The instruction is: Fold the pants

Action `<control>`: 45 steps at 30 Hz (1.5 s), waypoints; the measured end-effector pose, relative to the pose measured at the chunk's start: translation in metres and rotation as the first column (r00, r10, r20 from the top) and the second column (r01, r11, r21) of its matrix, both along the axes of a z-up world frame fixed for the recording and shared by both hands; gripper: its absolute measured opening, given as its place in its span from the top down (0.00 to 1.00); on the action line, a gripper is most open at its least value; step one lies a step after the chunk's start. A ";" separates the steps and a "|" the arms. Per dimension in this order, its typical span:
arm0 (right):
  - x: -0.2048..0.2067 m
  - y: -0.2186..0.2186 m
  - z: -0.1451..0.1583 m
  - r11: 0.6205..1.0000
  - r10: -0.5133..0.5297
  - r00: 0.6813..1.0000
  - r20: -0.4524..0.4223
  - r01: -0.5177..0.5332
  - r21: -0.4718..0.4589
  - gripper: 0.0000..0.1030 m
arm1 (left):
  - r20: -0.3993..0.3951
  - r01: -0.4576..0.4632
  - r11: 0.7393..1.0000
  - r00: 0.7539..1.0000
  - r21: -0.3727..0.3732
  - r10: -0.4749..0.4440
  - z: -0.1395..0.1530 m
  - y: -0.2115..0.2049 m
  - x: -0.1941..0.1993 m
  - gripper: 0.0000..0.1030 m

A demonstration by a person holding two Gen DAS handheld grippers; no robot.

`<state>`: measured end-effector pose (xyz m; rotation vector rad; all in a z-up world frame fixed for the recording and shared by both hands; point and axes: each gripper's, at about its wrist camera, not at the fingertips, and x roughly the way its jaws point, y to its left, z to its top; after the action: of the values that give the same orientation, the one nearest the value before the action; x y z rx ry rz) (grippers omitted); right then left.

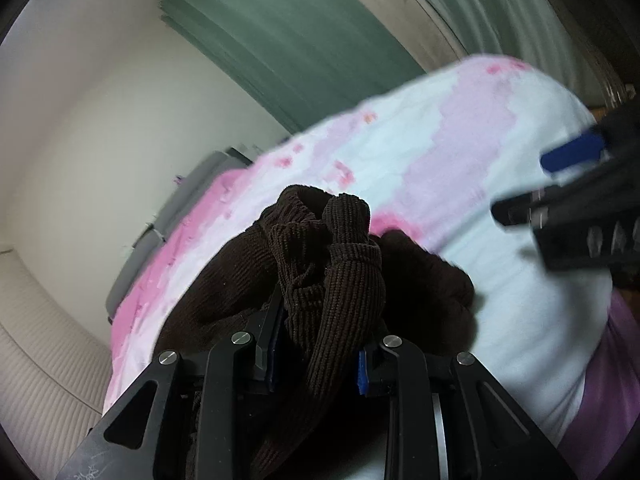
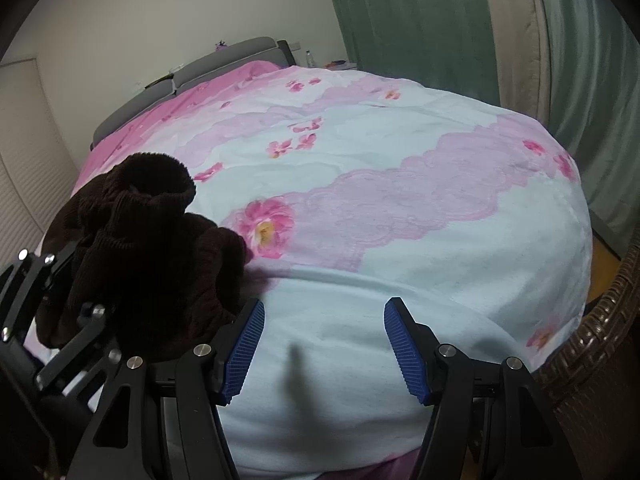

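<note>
Your left claw (image 1: pixel 320 354) is gripping the bunched brown pants (image 1: pixel 332 256) over the near left of the bed (image 2: pixel 400 300), so they can be spread; your right claw (image 2: pixel 324 346) is waiting released, holding nothing.

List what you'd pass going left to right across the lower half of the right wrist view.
Left gripper clamped on the bunched brown pants → right gripper's left blue pad, then its right blue pad, open over the floral bedspread → brown wicker basket at the right edge.
</note>
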<state>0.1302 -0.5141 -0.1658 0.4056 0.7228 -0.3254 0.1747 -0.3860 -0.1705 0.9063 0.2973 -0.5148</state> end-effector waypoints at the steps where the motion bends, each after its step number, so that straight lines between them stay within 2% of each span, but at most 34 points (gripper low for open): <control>1: -0.001 -0.002 -0.001 1.000 -0.004 1.000 -0.002 0.004 0.002 0.38 | -0.011 0.003 1.000 1.000 0.030 -0.002 -0.009 -0.002 0.002 0.73; 3: -0.001 -0.005 -0.005 1.000 -0.009 1.000 -0.010 0.009 0.010 0.38 | -0.009 0.014 0.998 1.000 0.062 -0.013 -0.024 -0.005 0.002 0.73; 5: 0.000 -0.006 -0.011 1.000 -0.005 1.000 -0.026 0.006 0.026 0.38 | -0.003 0.013 0.998 1.000 0.057 -0.013 -0.033 -0.007 -0.002 0.73; 7: 0.002 -0.006 -0.016 1.000 0.008 0.999 -0.048 -0.006 0.031 0.38 | 0.006 0.007 0.998 1.000 0.065 -0.007 -0.034 -0.008 -0.005 0.72; 8: 0.003 -0.005 -0.017 1.000 0.013 0.998 -0.058 -0.011 0.030 0.38 | 0.004 0.002 0.998 1.000 0.059 -0.002 -0.029 -0.007 -0.007 0.68; 10: 0.002 -0.003 -0.017 0.999 0.020 0.998 -0.062 -0.018 0.027 0.38 | -0.033 0.000 0.999 0.999 0.040 0.001 -0.019 -0.006 -0.009 0.51; 11: 0.001 -0.002 -0.015 1.000 0.021 0.998 -0.061 -0.020 0.021 0.38 | -0.059 0.005 1.000 0.998 0.019 -0.004 -0.013 -0.004 -0.011 0.23; 12: 0.001 -0.002 -0.013 1.000 0.021 0.998 -0.060 -0.020 0.017 0.38 | -0.052 -0.002 1.000 0.999 0.004 0.002 -0.009 -0.001 -0.013 0.04; 13: 0.000 -0.003 -0.011 1.000 0.019 0.998 -0.056 -0.019 0.013 0.38 | -0.028 -0.004 1.000 1.000 -0.016 0.004 -0.002 0.003 -0.018 0.00; 15: -0.002 -0.004 -0.005 1.000 0.018 0.999 -0.047 -0.017 0.012 0.38 | -0.043 0.016 0.999 0.999 -0.034 -0.018 0.008 0.011 -0.027 0.00; 22: -0.008 0.004 0.024 1.000 0.020 1.000 -0.001 -0.020 -0.002 0.38 | -0.228 0.012 0.993 0.973 -0.117 -0.039 0.051 0.063 -0.034 0.00; 26: -0.007 0.020 0.042 0.998 0.039 0.998 0.042 -0.040 0.039 0.38 | -0.296 -0.068 0.983 0.955 -0.168 0.015 0.080 0.114 -0.002 0.00; 31: 0.003 0.051 0.051 0.983 0.080 0.992 0.093 -0.095 0.159 0.38 | -0.274 -0.146 0.969 0.958 -0.197 0.088 0.100 0.166 0.049 0.00; 33: 0.008 0.066 0.049 0.972 0.087 0.991 0.099 -0.106 0.208 0.38 | -0.301 -0.167 0.963 0.949 -0.211 0.098 0.104 0.181 0.066 0.00; 38: 0.030 0.107 0.044 0.967 0.100 0.994 0.051 -0.109 0.231 0.38 | -0.356 -0.180 0.951 0.931 -0.251 0.082 0.108 0.206 0.098 0.00; 43: 0.061 0.134 0.035 0.977 0.099 0.995 -0.031 -0.091 0.194 0.39 | -0.405 -0.204 0.936 0.911 -0.289 0.073 0.106 0.217 0.119 0.00; 45: 0.071 0.139 0.029 0.981 0.108 0.993 -0.055 -0.098 0.169 0.53 | -0.420 -0.216 0.930 0.904 -0.297 0.076 0.104 0.221 0.123 0.00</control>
<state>0.2014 -0.3750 -0.1371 0.5151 0.8340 -0.1814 0.2977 -0.1652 -0.0667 0.4302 0.6289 -0.5880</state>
